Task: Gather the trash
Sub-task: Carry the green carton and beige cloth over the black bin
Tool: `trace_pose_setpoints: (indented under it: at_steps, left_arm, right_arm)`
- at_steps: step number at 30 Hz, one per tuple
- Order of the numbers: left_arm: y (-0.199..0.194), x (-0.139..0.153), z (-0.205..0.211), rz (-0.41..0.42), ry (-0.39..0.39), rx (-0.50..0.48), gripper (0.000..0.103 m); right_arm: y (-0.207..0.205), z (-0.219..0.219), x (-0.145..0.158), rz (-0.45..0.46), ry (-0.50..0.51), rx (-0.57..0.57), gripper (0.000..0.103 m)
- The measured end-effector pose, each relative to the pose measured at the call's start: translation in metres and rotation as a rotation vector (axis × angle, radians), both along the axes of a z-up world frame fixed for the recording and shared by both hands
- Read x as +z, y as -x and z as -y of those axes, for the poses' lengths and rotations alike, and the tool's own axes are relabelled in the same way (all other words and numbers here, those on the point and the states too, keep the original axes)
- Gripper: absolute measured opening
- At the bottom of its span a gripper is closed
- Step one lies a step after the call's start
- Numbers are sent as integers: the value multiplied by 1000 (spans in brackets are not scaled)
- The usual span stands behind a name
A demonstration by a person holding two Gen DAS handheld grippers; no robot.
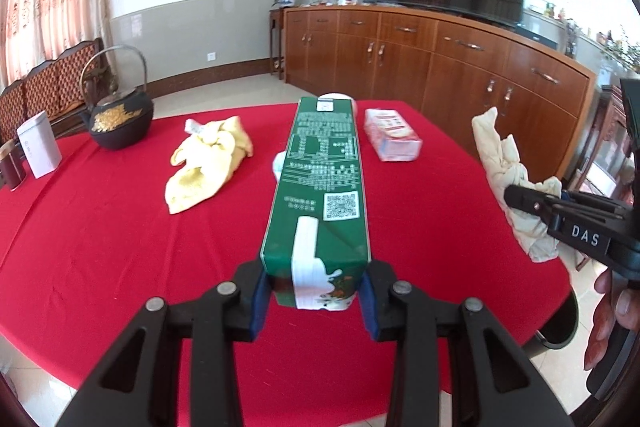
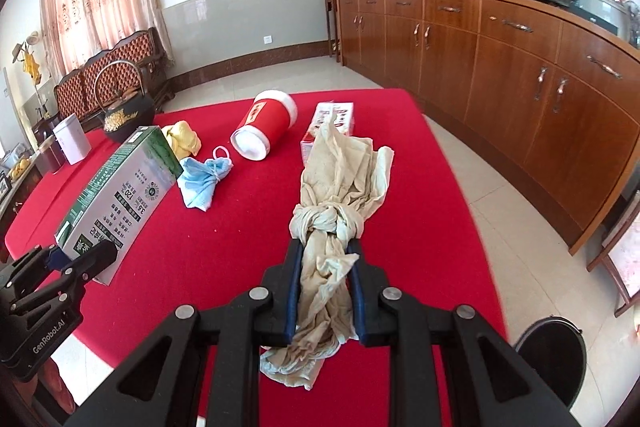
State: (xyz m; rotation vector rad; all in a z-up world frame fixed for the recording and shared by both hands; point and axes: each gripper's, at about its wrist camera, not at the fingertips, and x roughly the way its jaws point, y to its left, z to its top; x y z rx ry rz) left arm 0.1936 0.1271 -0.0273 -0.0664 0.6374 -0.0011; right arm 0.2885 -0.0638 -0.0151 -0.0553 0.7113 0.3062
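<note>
A long green milk carton (image 1: 320, 179) is lifted above the red tablecloth (image 1: 120, 247), its near end clamped in my left gripper (image 1: 316, 291). From the right wrist view the carton (image 2: 116, 195) slants up at the left, with the left gripper (image 2: 80, 259) at its lower end. My right gripper (image 2: 324, 247) is shut on a knotted beige cloth (image 2: 340, 179), which hangs out beyond the fingertips. In the left wrist view that cloth (image 1: 500, 155) dangles at the right from the right gripper (image 1: 516, 197).
On the table lie a yellow rag (image 1: 208, 159), a blue face mask (image 2: 204, 179), a red-and-white canister (image 2: 266, 125) on its side and a tissue pack (image 1: 394, 139). A black teapot (image 1: 120, 119) and white tin (image 1: 40, 151) stand far left. A black bin (image 2: 554, 359) sits on the floor right.
</note>
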Motion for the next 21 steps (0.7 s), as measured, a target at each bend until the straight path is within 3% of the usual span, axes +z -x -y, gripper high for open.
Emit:
trace_pose_setpoints:
  at_steps: [21]
  left_arm:
    - [22, 19, 108, 35, -4, -218, 38]
  right_arm:
    - [67, 123, 31, 60, -13, -180, 23]
